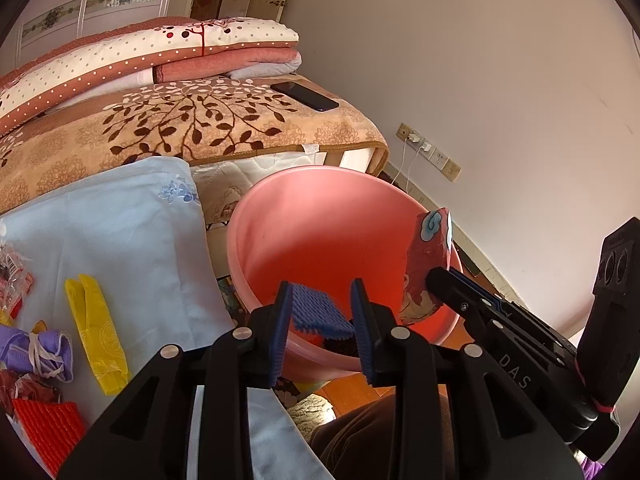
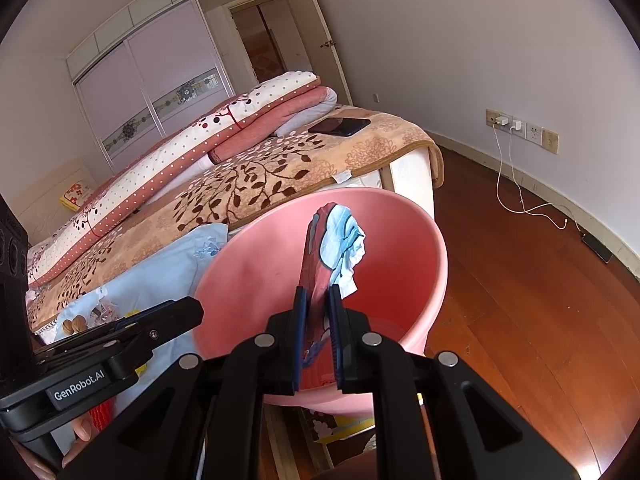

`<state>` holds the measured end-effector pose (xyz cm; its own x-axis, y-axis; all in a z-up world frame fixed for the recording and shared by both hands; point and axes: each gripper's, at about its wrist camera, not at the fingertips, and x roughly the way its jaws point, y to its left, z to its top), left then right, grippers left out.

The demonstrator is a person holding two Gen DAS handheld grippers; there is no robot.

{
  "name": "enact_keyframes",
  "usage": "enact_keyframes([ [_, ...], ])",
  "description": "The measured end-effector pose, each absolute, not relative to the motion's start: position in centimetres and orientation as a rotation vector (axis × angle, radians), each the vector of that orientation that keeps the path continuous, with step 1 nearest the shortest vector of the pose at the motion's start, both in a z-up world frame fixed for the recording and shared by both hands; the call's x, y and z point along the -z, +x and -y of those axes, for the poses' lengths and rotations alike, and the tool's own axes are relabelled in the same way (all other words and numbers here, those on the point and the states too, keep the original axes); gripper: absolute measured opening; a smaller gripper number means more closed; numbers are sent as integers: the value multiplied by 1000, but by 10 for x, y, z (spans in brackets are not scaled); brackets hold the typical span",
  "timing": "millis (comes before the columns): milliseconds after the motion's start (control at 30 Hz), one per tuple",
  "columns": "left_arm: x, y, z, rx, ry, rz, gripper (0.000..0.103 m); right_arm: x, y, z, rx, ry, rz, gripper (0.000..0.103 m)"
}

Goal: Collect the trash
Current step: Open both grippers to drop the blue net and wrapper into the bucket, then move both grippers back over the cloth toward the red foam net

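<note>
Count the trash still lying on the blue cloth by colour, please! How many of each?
Yellow: 1, the bag
Purple: 1, the mask
Red: 1, the ridged wrapper
Dark red: 1, the crumpled wrapper
Clear: 1, the printed packet, partly cut off at the edge
Total: 5

1. A bed (image 2: 280, 168) with a leaf-patterned blanket (image 1: 192, 128) carries folded quilts (image 2: 240, 116).
2. Sliding wardrobe doors (image 2: 152, 92) stand behind it.
3. The floor (image 2: 520, 280) is reddish wood; the walls (image 2: 480, 40) are pale.
</note>
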<state>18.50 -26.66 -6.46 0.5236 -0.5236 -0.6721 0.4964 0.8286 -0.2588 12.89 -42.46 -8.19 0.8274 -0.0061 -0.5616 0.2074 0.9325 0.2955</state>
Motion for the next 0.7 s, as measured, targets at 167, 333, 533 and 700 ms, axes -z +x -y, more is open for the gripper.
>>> enact_keyframes([
  [167, 63, 182, 265, 613, -44, -816, 30, 83, 129, 424, 127, 349, -586, 11],
  [333, 61, 177, 261, 614, -51, -809, 30, 83, 126, 424, 142, 350, -581, 31],
  [533, 57, 172, 257, 611, -63, -804, 30, 79, 120, 420, 134, 343, -572, 31],
  [700, 51, 163, 253, 608, -61, -789, 30, 73, 111, 413, 116, 337, -562, 31],
])
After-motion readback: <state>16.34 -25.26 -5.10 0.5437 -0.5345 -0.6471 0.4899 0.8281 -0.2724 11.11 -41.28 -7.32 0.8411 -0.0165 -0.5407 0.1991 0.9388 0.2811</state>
